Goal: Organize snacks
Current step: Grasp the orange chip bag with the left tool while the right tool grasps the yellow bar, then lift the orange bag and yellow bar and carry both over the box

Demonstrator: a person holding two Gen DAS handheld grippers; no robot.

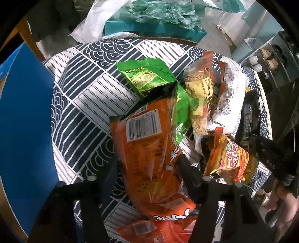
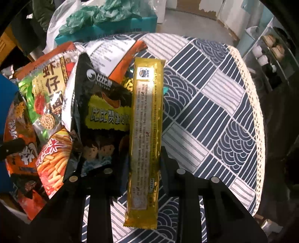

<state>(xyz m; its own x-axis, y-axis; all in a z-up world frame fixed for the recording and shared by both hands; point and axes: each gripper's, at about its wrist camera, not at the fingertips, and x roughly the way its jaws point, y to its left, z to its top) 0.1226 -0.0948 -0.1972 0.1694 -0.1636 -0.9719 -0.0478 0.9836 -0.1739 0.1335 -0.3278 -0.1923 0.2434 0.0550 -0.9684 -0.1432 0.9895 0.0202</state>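
Item 1, long yellow packet (image 2: 144,138): centre of the right wrist view, lying lengthwise on the patterned cloth of the tabletop (image 2: 214,104). The right gripper (image 2: 144,164) straddles its lower third; its fingers (image 2: 168,160) stand narrow, pressed to both long edges. Judged held. Handling advice: the packet is slim and probably stiff, so lift it level and clear of the black bag before carrying it off, lest the far end drag.

Item 2, large orange bag (image 1: 147,158): lower centre of the left wrist view, barcode side up. The left gripper (image 1: 147,168) has its fingers (image 1: 186,172) about half closed on either side of the bag; the right-hand finger lies against the crinkled edge, the left-hand one is hidden behind the bag, so a firm hold cannot be confirmed. Advice: foil is slippery and air-filled; pinch a flat part, not the puffed middle.

Item 3, heap of other snacks: green bag (image 1: 149,78) above the orange one; noodle pack (image 2: 48,97) at left of the right wrist view; black bag (image 2: 101,112) just beside the yellow packet; small fries-print pack (image 1: 229,158) at right of the left wrist view. All overlap loosely.

Containers: a teal box (image 2: 112,28) at the top of the frame, beyond the tabletop, holds crumpled green plastic (image 2: 97,11). A blue panel (image 1: 26,130) at far left may be a box wall; its contents cannot be seen. No snack lies in either.
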